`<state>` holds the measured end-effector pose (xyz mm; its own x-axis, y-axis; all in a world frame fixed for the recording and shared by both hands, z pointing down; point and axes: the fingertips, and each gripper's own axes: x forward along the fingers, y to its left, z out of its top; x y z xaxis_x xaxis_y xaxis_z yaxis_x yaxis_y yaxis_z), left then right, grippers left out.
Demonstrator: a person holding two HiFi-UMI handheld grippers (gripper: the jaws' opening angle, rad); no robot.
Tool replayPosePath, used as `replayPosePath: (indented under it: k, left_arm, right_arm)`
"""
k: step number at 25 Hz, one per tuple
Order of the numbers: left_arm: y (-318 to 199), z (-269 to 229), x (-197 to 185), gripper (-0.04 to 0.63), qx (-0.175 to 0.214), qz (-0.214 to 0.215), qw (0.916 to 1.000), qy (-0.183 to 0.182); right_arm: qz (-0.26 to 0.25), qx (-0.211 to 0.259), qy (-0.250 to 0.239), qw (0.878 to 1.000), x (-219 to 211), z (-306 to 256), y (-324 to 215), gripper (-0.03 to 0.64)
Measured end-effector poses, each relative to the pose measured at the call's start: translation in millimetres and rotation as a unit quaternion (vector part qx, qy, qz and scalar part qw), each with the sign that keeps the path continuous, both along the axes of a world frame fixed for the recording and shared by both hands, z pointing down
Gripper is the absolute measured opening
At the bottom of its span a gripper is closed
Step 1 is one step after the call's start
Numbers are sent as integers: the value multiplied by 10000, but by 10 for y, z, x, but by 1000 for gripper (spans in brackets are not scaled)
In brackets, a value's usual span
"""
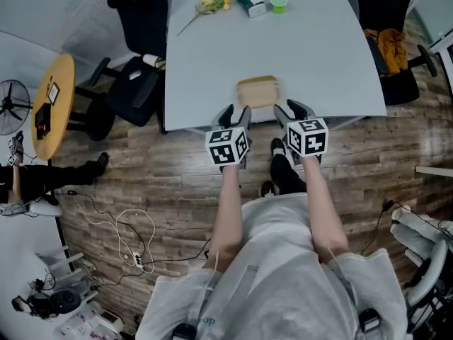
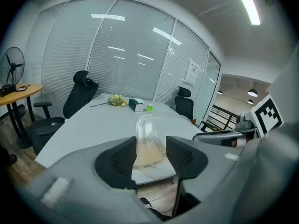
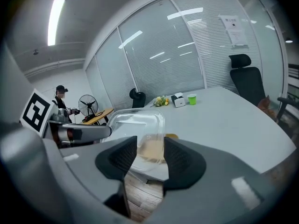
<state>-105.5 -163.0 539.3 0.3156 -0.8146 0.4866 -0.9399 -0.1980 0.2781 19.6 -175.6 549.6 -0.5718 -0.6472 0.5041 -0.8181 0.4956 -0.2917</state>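
Sitting at the near edge of the desk [image 1: 205,69], a clear-lidded container [image 1: 258,92] with a tan base has its lid raised. The left tool [image 1: 238,113] and right tool [image 1: 287,110] flank its near corners, jaws spread, pinching nothing. Flowers [image 1: 211,4], a box [image 1: 250,1] and a green cup [image 1: 279,4] lie at the far end, well apart.

Clear glossy plastic container [image 1: 258,91], smooth matt white tabletop [image 1: 304,55], and the floor [image 1: 141,183] looks like grainy wood planks.

Clear-tan container [image 1: 257,91]; white table [image 1: 212,62]; green cup [image 1: 279,4].
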Motion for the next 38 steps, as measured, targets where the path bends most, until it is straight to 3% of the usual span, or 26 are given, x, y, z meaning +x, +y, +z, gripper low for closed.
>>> replayPosePath:
  k: [15,38]
  left_arm:
    - [346,-180,95,187,290,53,9995,77]
    - [610,-226,103,141,470,141,9987,136]
  right_arm:
    - [270,233,-251,9990,125,-211,307,163]
    - [589,435,-69,9973,257,-292,692,112]
